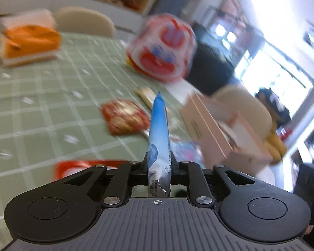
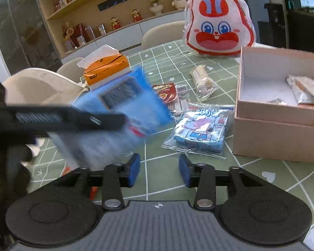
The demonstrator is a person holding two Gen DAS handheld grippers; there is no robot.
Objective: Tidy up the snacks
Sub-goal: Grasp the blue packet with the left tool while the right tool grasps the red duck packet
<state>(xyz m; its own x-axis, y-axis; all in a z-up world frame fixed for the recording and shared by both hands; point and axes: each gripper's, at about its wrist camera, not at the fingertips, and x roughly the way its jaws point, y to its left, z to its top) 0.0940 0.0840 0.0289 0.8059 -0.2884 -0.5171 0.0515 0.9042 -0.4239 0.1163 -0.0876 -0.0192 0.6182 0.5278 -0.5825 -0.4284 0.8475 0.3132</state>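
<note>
Snack pack gripped, print unreadable

Left gripper (image 1: 159,163) fingers clamp a blue pack (image 1: 158,129) above the worktop (image 1: 41,104) (lettering too blurred). Right gripper (image 2: 159,172) fingers stand partly apart, empty. Candy bag (image 2: 201,127) lies beside the box (image 2: 272,140).

My two wrist views look forward and down, close over the green table (image 2: 261,173) (both catch the rabbit bag (image 1: 163,48)).

Daylight floods in through overexposed windows (image 1: 282,48) on the right of the left wrist view, where motion blur smears the table (image 1: 41,108) and all beyond it. The right wrist view is evenly lit and sharp, apart from a blurred blue packet (image 2: 123,108). Fisheye curvature bends both frames' edges.
</note>
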